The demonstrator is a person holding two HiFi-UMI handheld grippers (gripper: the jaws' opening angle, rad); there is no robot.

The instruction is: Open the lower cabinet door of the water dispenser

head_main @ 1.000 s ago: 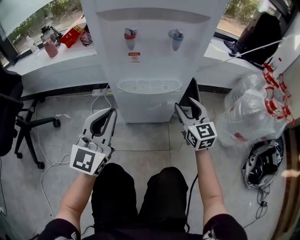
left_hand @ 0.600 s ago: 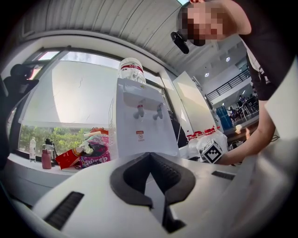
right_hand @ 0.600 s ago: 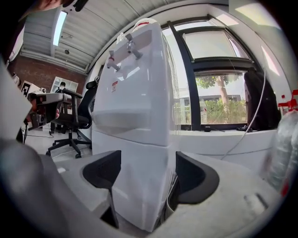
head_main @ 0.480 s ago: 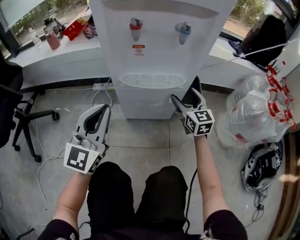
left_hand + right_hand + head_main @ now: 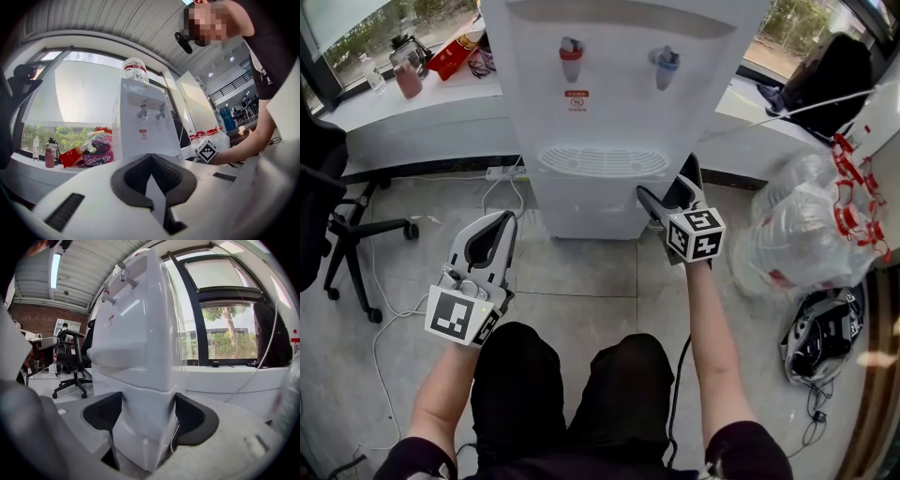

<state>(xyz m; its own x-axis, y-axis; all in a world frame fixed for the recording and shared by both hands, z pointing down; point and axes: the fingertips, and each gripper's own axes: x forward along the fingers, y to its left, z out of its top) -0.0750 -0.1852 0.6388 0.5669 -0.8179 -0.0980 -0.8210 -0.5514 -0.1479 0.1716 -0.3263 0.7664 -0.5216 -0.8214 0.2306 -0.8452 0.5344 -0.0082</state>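
On the left, the left gripper (image 5: 508, 218) hangs above the floor beside the person's knee, its jaws pressed together on nothing, well apart from the white water dispenser (image 5: 619, 94). The lower cabinet door (image 5: 581, 208) sits at the bottom of the dispenser, under the drip tray (image 5: 600, 160) — it looks shut. On the right, the right gripper (image 5: 667, 195) is at the door's right edge with its jaws spread wide and that corner between them — whether the pads touch it cannot be told.
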